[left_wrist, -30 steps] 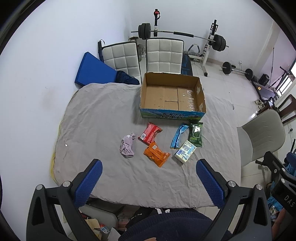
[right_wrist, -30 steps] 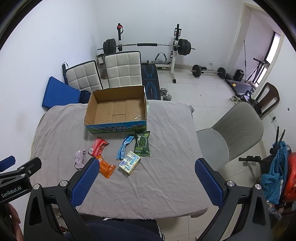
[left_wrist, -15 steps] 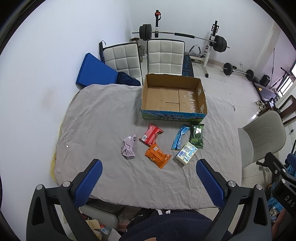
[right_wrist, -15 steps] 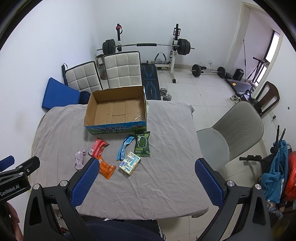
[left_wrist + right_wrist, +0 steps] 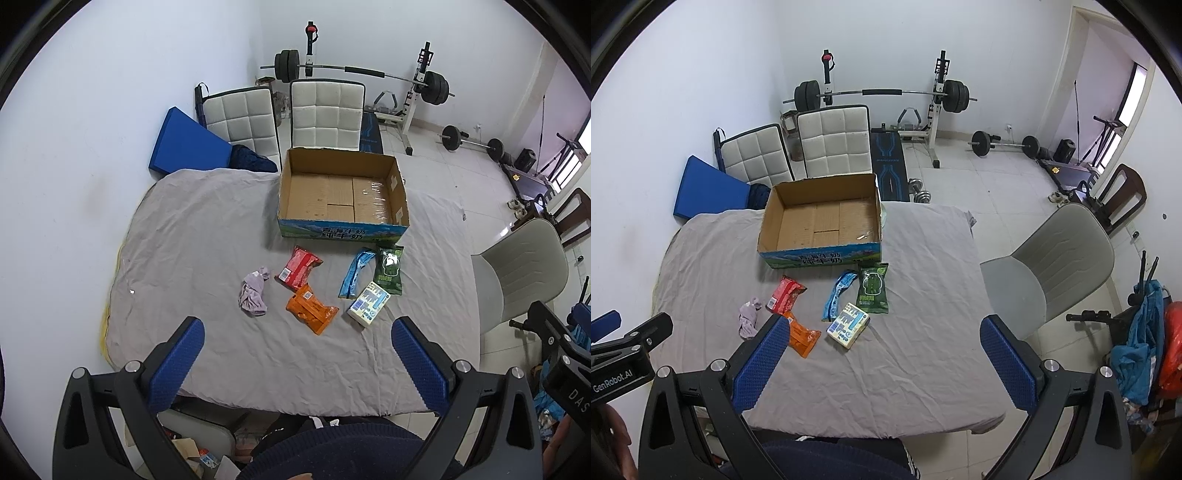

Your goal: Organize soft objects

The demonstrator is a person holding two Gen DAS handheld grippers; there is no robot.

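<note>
Nothing on the grey sheet (image 5: 207, 236) has moved; six soft items lie before the cardboard box (image 5: 341, 195) printed "纯牛奶": lilac cloth (image 5: 253, 291), red packet (image 5: 298, 266), orange packet (image 5: 312, 308), blue packet (image 5: 354, 271), green packet (image 5: 388, 269), white pack (image 5: 368, 303). Left gripper (image 5: 295, 345), marked "GenRobot.AI", and right gripper (image 5: 882, 345) hover spread wide, holding nothing.
</note>
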